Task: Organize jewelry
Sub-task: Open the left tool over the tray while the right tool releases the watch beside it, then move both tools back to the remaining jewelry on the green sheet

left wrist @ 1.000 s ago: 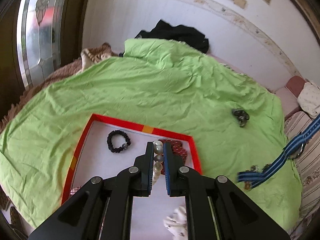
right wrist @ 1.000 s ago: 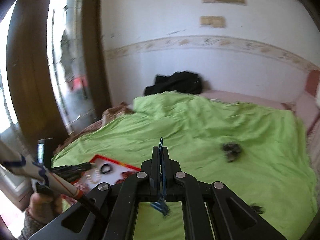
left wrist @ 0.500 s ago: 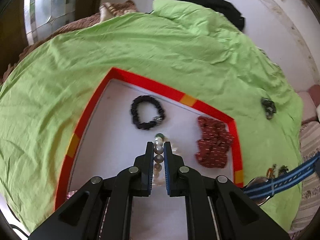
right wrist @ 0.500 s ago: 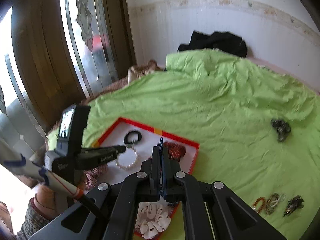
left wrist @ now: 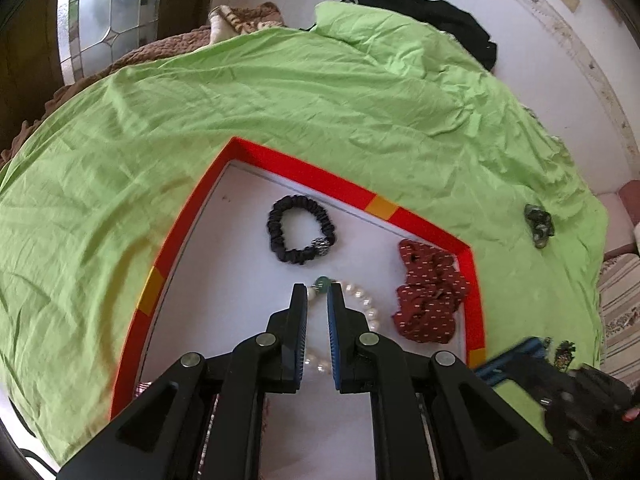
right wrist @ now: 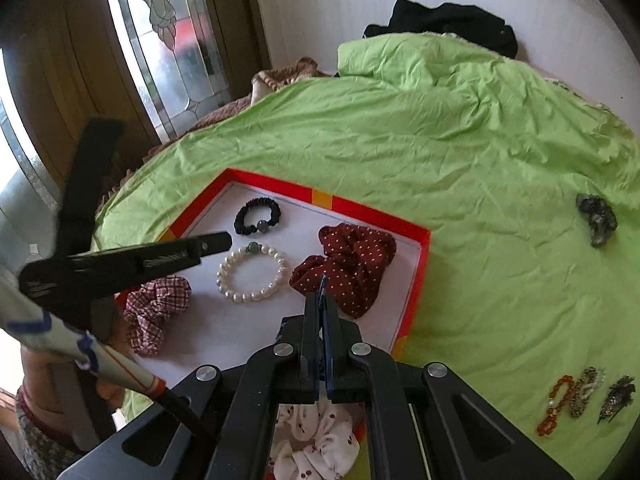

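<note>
A red-rimmed tray [left wrist: 304,164] [right wrist: 360,208] with a white floor lies on the green sheet. In it rest a black scrunchie [left wrist: 300,236] [right wrist: 258,216], a dark red dotted scrunchie [left wrist: 430,296] [right wrist: 348,264] and a pearl bracelet [left wrist: 364,300] [right wrist: 252,274] lying flat as a full ring. My left gripper [left wrist: 317,292] [right wrist: 226,242] hovers just over the bracelet's green bead, its jaws a narrow gap apart and pressing on nothing. My right gripper [right wrist: 320,300] is shut on a blue striped band [left wrist: 516,356], seen edge-on, above the tray's near right part.
A checked pink scrunchie [right wrist: 158,308] and a white dotted scrunchie [right wrist: 316,440] also lie in the tray. On the sheet to the right are a dark hair tie [right wrist: 598,218], an amber bead bracelet [right wrist: 556,404] and two clips [right wrist: 584,392]. A black garment [right wrist: 444,20] lies by the wall.
My left gripper came down to the tray with the pearl bracelet, which now lies flat out of its grip. My right gripper sank toward the tray with the blue band.
</note>
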The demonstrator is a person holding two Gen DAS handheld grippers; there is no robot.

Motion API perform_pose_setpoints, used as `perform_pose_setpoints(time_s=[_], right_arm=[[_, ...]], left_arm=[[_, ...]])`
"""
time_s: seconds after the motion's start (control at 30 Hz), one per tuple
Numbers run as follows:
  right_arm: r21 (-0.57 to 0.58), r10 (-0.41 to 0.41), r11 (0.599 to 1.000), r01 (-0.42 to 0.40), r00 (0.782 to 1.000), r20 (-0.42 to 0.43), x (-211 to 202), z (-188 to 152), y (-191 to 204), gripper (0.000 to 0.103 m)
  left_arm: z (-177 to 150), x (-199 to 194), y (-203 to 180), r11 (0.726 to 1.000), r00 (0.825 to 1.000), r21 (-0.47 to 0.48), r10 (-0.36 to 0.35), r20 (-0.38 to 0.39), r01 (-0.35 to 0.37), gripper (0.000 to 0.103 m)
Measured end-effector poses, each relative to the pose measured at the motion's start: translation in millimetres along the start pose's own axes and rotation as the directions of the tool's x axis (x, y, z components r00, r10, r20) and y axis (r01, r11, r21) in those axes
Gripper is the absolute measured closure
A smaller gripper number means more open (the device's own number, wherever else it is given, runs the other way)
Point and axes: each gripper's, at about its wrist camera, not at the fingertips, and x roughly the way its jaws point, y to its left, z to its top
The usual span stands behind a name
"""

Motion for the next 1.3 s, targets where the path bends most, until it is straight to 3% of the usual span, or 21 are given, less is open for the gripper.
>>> perform_pose_setpoints(time_s=[0.03,0.13,0.3,0.37,0.4,0.47,0.7,0.93,1.1,1.3], right_arm=[[0.004,0.0,1.0,0.0,1.0,-0.008,3.9,0.3,-0.9,0.101],[0.033,0.004,0.999,-0.003,0.999,-0.035,16.7,0.5,-6.4,0.101],[0.064,-0.002,0.998,0.005,0.999,-0.047,26.6,2.3,-12.6,0.098],[0.078,-0.001,0.997,0.004,0.999,-0.039,24.7,3.2,-16.9,0.082],[0.085,-0.006,0.996,0.007,1.0,-0.02,20.4,3.7,-19.8,0.066],[0.095,-0.017,0.995,0.015,1.0,0.025,9.6,5.0,-25.3,0.051],[0.077,-0.079,0.994,0.071,0.992,0.099,-30.6,-1.5,-46.6,0.05],[0.165,-0.166,0.975,0.145,0.979,0.12,-78.3,-41.7,-111.7,0.048],[0.283,-0.259,0.934,0.218,0.959,0.115,-120.1,-93.4,-181.7,0.048],[0.443,-0.355,0.853,0.276,0.929,0.106,-162.8,-152.4,-264.2,0.048]], left_arm=[[-0.2,-2.6,-1.8,1.0,1.0,0.006,-0.006,0.009,0.006,0.091],[0.8,-11.9,-4.2,0.999,0.998,0.005,-0.032,0.05,0.031,0.071],[3.2,-29.1,-3.1,0.995,0.987,-0.012,-0.093,0.133,0.095,0.064],[3.2,-33.4,-4.3,0.995,0.982,-0.009,-0.099,0.161,0.101,0.062],[3.0,-35.0,-4.8,0.995,0.98,-0.008,-0.1,0.17,0.102,0.061],[3.0,-37.2,-5.6,0.994,0.977,-0.012,-0.102,0.185,0.106,0.059],[-1.3,-36.1,-16.3,0.999,0.978,0.021,-0.049,0.202,0.046,0.059],[-12.9,-32.1,-39.0,0.996,0.978,0.091,0.003,0.21,-0.022,0.058],[-28.4,-32.3,-69.6,0.983,0.976,0.178,0.0,0.218,-0.04,0.058],[-58.2,-40.9,-121.7,0.96,0.976,0.277,-0.093,0.197,0.035,0.058]])
